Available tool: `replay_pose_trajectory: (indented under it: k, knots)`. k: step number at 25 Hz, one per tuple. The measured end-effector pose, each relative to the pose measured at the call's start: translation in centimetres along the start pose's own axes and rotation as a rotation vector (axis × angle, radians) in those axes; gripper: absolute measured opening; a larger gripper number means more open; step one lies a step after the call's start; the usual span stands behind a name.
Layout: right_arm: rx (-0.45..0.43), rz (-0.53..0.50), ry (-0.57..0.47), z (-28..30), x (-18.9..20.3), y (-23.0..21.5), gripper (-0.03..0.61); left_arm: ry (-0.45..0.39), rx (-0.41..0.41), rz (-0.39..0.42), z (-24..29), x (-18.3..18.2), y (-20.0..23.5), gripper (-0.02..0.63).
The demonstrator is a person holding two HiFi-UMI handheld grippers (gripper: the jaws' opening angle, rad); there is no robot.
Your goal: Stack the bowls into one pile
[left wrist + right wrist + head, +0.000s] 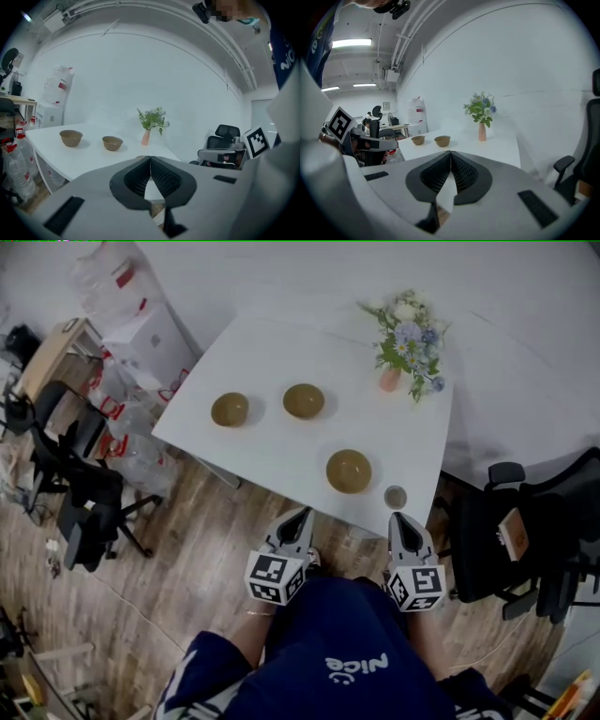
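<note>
The only word that can be read is "nice", in white letters over a small smile mark on the person's dark blue shirt [356,664] - upside down in the head view. The cubes of the left gripper [303,513] and the right gripper [395,516] carry black-and-white square markers [270,578], coded patterns with no letters. The plastic bags [120,279] on the floor beyond the table's left edge bear red print - too small to read.

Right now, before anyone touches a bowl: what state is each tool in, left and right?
Left tool: closed, holding nothing.
Right tool: closed, holding nothing.
</note>
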State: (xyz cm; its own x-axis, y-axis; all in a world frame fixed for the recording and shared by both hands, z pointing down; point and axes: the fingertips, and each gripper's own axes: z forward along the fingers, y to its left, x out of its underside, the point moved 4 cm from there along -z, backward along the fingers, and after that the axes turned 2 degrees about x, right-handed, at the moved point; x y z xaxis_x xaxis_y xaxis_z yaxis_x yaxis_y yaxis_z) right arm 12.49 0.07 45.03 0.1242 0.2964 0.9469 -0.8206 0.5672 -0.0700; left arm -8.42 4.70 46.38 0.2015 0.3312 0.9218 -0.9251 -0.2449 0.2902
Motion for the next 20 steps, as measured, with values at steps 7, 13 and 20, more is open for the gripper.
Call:
replay_pose_trajectory:
  k: [7,13,20]
  knots:
    - [0.005,-0.028,0.001,3.4,-1.3,1.9,0.023,-0.011,-0.013,-0.026,0.7,-1.6,4.4,0.018]
    - [-0.010,-0.037,0.003,5.8,-2.2,1.5,0.023,-0.011,-0.063,-0.052,1.4,-1.7,6.6,0.018]
    - [-0.059,-0.059,-0.017,9.5,-4.9,0.8,0.023,-0.036,-0.129,-0.066,2.2,-3.6,8.4,0.018]
